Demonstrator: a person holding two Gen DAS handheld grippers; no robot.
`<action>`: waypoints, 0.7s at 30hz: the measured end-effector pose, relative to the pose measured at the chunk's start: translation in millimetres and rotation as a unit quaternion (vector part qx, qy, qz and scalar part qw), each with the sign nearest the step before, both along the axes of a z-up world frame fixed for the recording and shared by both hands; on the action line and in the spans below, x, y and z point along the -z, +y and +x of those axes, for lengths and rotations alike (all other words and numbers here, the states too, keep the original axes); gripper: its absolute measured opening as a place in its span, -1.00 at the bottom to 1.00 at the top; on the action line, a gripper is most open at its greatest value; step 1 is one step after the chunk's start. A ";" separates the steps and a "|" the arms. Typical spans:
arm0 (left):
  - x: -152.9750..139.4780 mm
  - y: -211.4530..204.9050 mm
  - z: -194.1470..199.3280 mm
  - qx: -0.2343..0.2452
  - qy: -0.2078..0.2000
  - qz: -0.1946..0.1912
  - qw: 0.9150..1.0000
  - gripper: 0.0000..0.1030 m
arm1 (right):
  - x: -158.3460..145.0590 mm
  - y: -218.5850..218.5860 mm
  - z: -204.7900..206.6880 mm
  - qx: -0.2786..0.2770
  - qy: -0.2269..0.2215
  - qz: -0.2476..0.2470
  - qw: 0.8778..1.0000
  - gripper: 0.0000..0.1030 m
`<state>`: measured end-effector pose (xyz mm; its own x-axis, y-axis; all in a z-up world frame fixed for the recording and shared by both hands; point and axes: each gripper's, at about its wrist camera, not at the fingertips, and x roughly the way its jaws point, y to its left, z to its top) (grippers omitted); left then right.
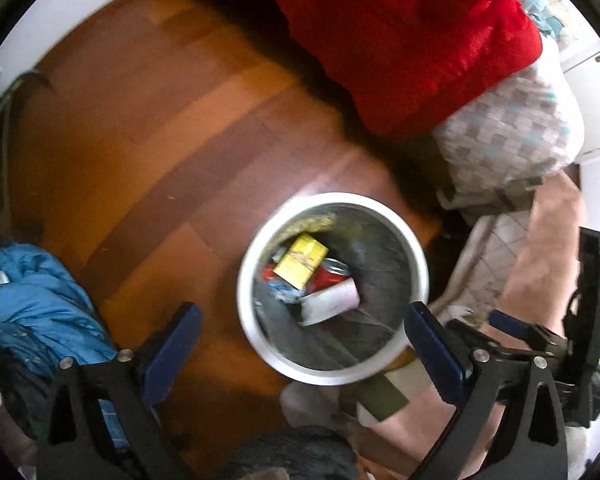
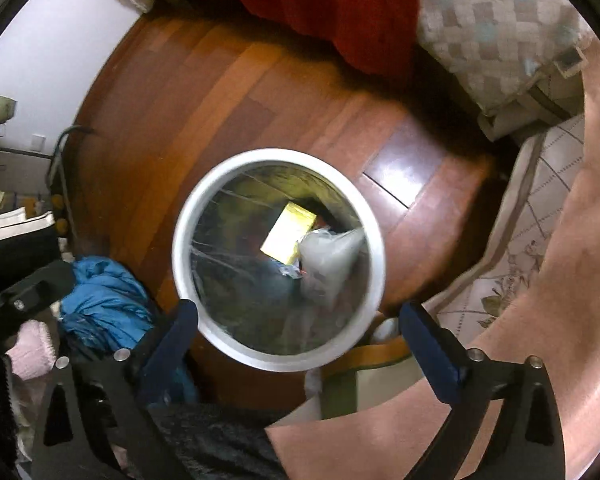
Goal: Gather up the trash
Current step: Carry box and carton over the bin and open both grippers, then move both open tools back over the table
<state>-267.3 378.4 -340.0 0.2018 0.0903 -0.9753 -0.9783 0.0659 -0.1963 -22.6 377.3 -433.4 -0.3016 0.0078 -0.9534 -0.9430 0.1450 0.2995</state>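
Both grippers, left [image 1: 302, 344] and right [image 2: 298, 336], spread wide and empty, pointing down over the bin [image 2: 204, 192], right more squarely above its mouth.

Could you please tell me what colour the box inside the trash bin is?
Yellow: the box shows best in the left wrist view.
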 end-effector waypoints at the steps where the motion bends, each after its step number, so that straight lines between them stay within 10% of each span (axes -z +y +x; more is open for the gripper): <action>1: -0.3 -4.6 -0.8 -0.001 0.016 0.007 1.000 1.00 | 1.1 -2.7 2.0 0.000 -0.007 0.000 1.000 1.00; 21: -46.1 -70.0 19.5 0.022 0.056 0.074 0.995 1.00 | -55.3 -63.4 11.3 -0.004 -0.078 0.052 0.996 1.00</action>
